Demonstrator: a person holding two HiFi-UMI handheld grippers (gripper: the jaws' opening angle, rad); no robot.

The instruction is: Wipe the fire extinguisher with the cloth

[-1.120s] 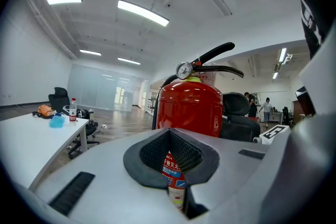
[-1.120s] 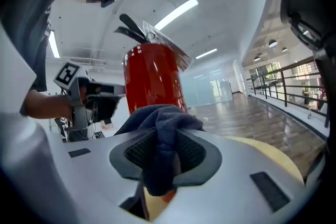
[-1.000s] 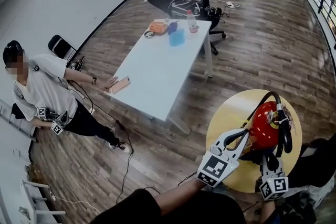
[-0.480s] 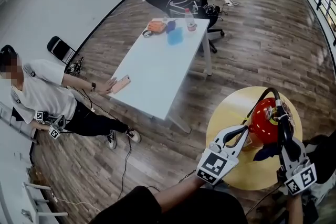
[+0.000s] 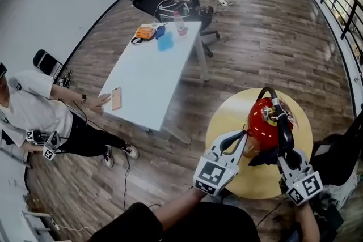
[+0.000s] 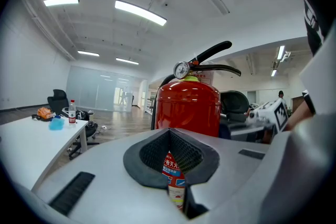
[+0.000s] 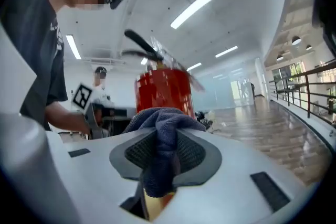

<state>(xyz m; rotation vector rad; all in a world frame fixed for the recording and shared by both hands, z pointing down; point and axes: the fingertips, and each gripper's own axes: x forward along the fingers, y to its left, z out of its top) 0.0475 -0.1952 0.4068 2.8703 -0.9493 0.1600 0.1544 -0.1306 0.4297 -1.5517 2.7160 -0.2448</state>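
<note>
**Log:** Where is the task's thing?

**Op:** I see the fire extinguisher [image 5: 262, 122] upright on the round yellow counter [image 5: 229, 116], lower right of the head view. It is red, with a black hose arching over the top. In the left gripper view it fills the centre of the frame, gauge and lever at its top.

**Log:** Left jaws?

**Op:** My left gripper [image 5: 243, 138] sits at the extinguisher's left side. I read its jaws as drawn together with nothing between them. Only a narrow slit is left, and the extinguisher's label shows through it from behind.

**Log:** Right jaws?

**Op:** My right gripper [image 5: 282, 141] has its jaws clamped on the cloth [image 5: 264, 157]. The cloth is dark blue and bunches out above the pads in the right gripper view. In the head view it lies at the extinguisher's near side. I cannot tell whether it touches.

**Log:** Surroundings?

**Op:** A white counter [image 5: 144, 79] stands at upper left, well apart. A person [image 5: 34, 113] sits on the floor at the left edge, one hand reaching to it.
</note>
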